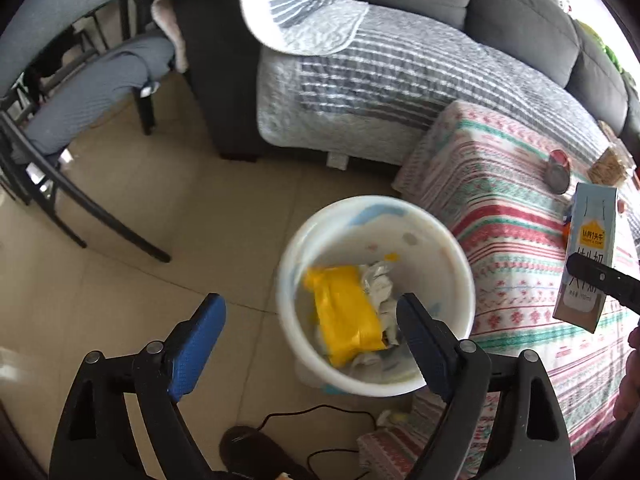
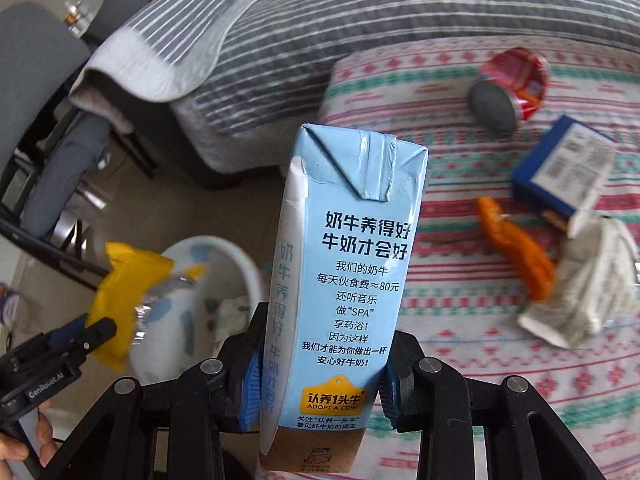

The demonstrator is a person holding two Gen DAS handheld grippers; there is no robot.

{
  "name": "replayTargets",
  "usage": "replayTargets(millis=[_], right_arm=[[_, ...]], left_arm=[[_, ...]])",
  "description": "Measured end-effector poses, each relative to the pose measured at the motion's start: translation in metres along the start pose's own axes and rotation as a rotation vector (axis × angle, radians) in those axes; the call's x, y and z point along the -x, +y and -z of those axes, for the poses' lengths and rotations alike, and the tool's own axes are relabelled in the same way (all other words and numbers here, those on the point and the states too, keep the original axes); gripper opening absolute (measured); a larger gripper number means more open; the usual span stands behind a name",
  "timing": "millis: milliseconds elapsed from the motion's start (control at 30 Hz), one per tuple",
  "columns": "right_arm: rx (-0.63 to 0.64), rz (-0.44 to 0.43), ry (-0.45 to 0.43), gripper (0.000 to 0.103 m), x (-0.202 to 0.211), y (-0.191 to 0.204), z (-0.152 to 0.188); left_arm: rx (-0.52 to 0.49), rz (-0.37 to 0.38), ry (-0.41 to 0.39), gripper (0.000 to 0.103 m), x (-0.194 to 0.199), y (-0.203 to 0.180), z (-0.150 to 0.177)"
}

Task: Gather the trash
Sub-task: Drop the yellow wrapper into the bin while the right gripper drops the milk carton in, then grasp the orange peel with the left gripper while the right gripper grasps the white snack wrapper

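Two views: the left wrist cam looks down into the bin (image 1: 376,202); the right one is mostly filled by the milk carton (image 2: 348,260).
Left gripper (image 1: 310,308): blue ribbed fingers spread wide over the bin, nothing between them.
Right gripper (image 2: 320,372): fingers clamped on the carton's lower sides, holding it upright in the air beside the surface (image 2: 440,320).
Only in left view: crumpled whitish paper (image 1: 378,284) at the bin's bottom.
Only in right view: blue box (image 2: 560,168), orange scrap (image 2: 516,248) and flattened white wrapper (image 2: 584,292) lying on the surface.
Yellow packet (image 1: 344,312): glossy and blurred, at the bin mouth; can't tell if it has landed.
Textures: round smooth white plastic bin, boxy pale blue carton, striped patterned cloth on the surface, quilted striped cover on the sofa (image 1: 400,80).
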State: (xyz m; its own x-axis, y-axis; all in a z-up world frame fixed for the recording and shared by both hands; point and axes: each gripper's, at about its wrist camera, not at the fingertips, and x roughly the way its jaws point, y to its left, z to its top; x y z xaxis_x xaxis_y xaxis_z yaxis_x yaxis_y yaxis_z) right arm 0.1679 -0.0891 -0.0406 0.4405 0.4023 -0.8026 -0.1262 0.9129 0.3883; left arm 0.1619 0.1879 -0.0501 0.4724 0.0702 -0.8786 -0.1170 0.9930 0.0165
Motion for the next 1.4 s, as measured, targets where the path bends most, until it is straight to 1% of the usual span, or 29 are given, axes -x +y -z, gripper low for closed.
replayTargets(millis=[100, 233, 400, 633, 767, 800, 833, 900, 1067, 1167, 1333, 1400], right_arm=[[0.025, -0.014, 0.01, 0.041, -0.011, 0.013, 0.001], [0.062, -0.033, 0.021, 0.041, -0.025, 0.031, 0.001], [0.107, -0.069, 0.019, 0.041, -0.043, 0.054, 0.001], [0.187, -0.096, 0.013, 0.042, -0.07, 0.081, 0.001], [0.203, -0.148, 0.028, 0.043, -0.083, 0.09, 0.003], [0.198, -0.166, 0.033, 0.047, -0.085, 0.091, 0.003], [0.193, -0.177, 0.037, 0.063, -0.086, 0.091, 0.003], [0.193, -0.186, 0.022, 0.074, -0.083, 0.091, 0.003], [0.199, -0.13, -0.002, 0.075, -0.064, 0.08, 0.003], [0.199, -0.079, -0.023, 0.078, -0.047, 0.065, 0.002], [0.201, 0.049, -0.093, 0.086, -0.015, 0.038, -0.002], [0.203, 0.096, -0.106, 0.089, -0.006, 0.028, -0.005]], left_arm=[[0.013, -0.024, 0.021, 0.09, -0.003, 0.01, 0.005], [0.013, -0.046, 0.03, 0.09, -0.005, 0.022, 0.012], [0.02, -0.054, 0.035, 0.09, -0.005, 0.033, 0.017], [0.008, -0.072, 0.027, 0.09, -0.005, 0.038, 0.02], [0.012, -0.073, 0.029, 0.09, -0.005, 0.041, 0.021], [0.012, -0.073, 0.029, 0.09, -0.005, 0.041, 0.021], [0.012, -0.072, 0.028, 0.09, -0.005, 0.041, 0.022], [0.01, -0.07, 0.027, 0.09, -0.004, 0.04, 0.021], [-0.004, -0.054, 0.025, 0.09, -0.001, 0.032, 0.018], [-0.014, -0.028, 0.029, 0.09, 0.003, 0.022, 0.017], [-0.023, 0.004, 0.022, 0.09, 0.01, 0.005, 0.014], [-0.026, 0.018, 0.016, 0.09, 0.013, -0.003, 0.012]])
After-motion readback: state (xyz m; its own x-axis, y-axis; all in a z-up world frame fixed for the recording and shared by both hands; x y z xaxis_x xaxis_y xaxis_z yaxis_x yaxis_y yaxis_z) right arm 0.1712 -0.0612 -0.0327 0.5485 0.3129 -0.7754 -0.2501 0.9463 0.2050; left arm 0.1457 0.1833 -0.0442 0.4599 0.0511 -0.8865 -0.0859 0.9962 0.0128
